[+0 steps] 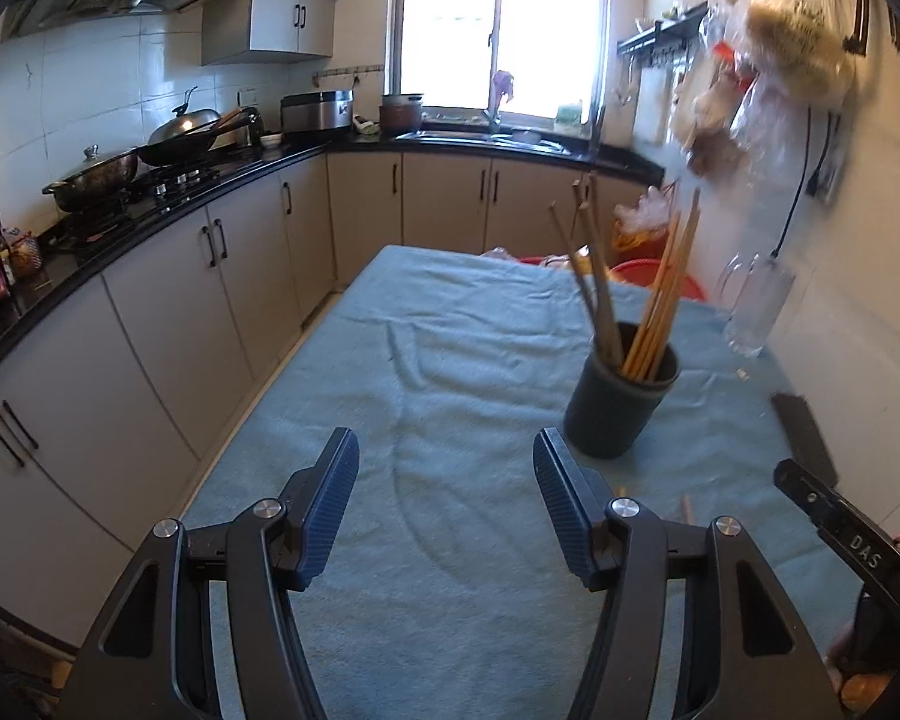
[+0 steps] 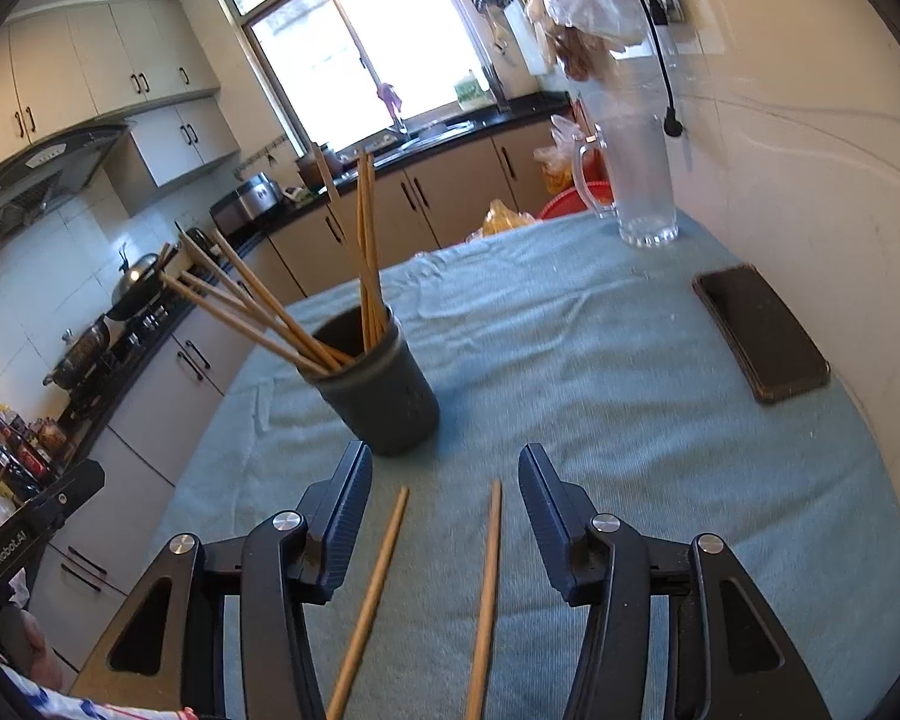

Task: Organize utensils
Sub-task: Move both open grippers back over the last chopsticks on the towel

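Note:
A dark round holder (image 1: 619,402) (image 2: 384,390) stands on the teal cloth with several wooden chopsticks (image 1: 660,294) (image 2: 258,306) leaning out of it. Two loose chopsticks (image 2: 486,594) lie flat on the cloth just below the right gripper (image 2: 445,468), between its fingers and untouched by them; this gripper is open and close in front of the holder. The left gripper (image 1: 447,450) is open with only bare cloth between its fingers, and the holder sits just beyond its right finger. Two chopstick tips (image 1: 685,507) peek out behind that finger.
A glass mug (image 2: 642,180) (image 1: 756,312) stands at the table's far right by the wall. A dark phone (image 2: 762,336) lies on the cloth to the right. Kitchen cabinets, a stove with pans (image 1: 126,168) and a sink run along the left and back. Bags hang on the right wall.

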